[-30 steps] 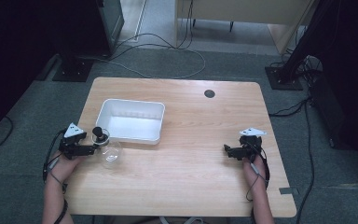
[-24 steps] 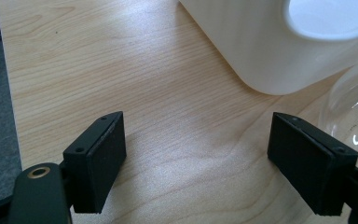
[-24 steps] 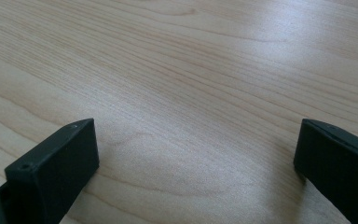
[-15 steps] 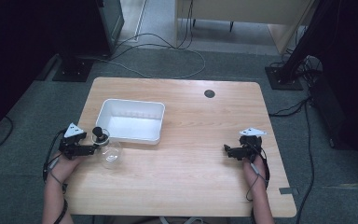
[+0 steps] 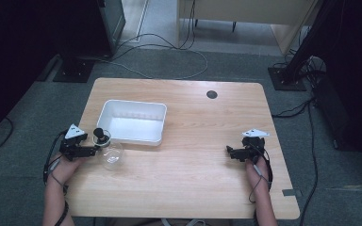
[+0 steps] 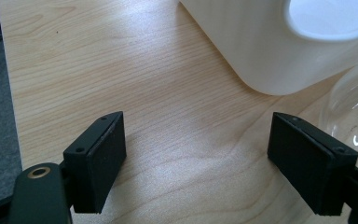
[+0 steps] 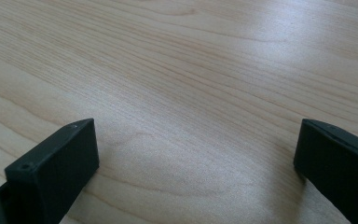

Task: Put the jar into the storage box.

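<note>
High view: wooden table (image 5: 193, 188); white tray (image 5: 132, 121) left of centre, clear glass vessel (image 5: 112, 155) at its front-left corner, left gripper (image 5: 90, 150) beside it, right gripper (image 5: 230, 151) near the right edge, bare wood between. Left gripper view: jaws apart over wood, tray corner (image 6: 279, 46) ahead, glass (image 6: 354, 112) beside the right jaw. Right gripper view: jaws apart, bare tabletop (image 7: 191, 93) ahead.

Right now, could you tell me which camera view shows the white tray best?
The high view: the white tray appears whole, with its rim and inside, on the table near the left gripper. The left gripper view catches just one rounded corner beyond the open jaws. The right gripper view faces bare tabletop.
</note>
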### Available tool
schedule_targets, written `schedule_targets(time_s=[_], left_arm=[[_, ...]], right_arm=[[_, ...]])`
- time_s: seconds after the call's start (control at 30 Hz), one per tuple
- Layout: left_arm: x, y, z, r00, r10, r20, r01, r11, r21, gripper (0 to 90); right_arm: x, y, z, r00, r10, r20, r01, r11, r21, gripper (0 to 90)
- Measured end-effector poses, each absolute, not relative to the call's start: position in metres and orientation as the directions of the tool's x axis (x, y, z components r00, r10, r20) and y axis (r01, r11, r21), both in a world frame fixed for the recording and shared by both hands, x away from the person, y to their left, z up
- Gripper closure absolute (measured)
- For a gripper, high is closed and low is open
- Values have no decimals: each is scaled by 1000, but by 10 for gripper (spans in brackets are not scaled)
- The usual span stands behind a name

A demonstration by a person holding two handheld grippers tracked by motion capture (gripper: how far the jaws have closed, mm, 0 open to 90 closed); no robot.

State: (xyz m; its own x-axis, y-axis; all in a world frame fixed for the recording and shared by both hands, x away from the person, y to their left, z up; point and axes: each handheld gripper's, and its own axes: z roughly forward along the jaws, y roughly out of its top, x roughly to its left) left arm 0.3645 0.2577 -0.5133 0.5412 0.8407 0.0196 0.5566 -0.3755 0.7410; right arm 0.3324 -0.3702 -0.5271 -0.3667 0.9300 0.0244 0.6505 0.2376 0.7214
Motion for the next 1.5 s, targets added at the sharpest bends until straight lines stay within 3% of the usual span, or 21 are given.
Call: schedule_targets(time_s=[0.5,0.93,1.5], left_arm=[[364,256,-513,525,851,18,567,-365,739,194],[361,261,-501,505,862,-45,651,-346,676,194],[334,262,-457,634,772,-45,532,-393,751,216]], right_arm=[[332,-370,-527,-367,930,25,651,237,721,0],[332,-370,-527,-367,930,25,651,237,721,0],[332,-370,-527,-366,930,25,651,237,721,0]])
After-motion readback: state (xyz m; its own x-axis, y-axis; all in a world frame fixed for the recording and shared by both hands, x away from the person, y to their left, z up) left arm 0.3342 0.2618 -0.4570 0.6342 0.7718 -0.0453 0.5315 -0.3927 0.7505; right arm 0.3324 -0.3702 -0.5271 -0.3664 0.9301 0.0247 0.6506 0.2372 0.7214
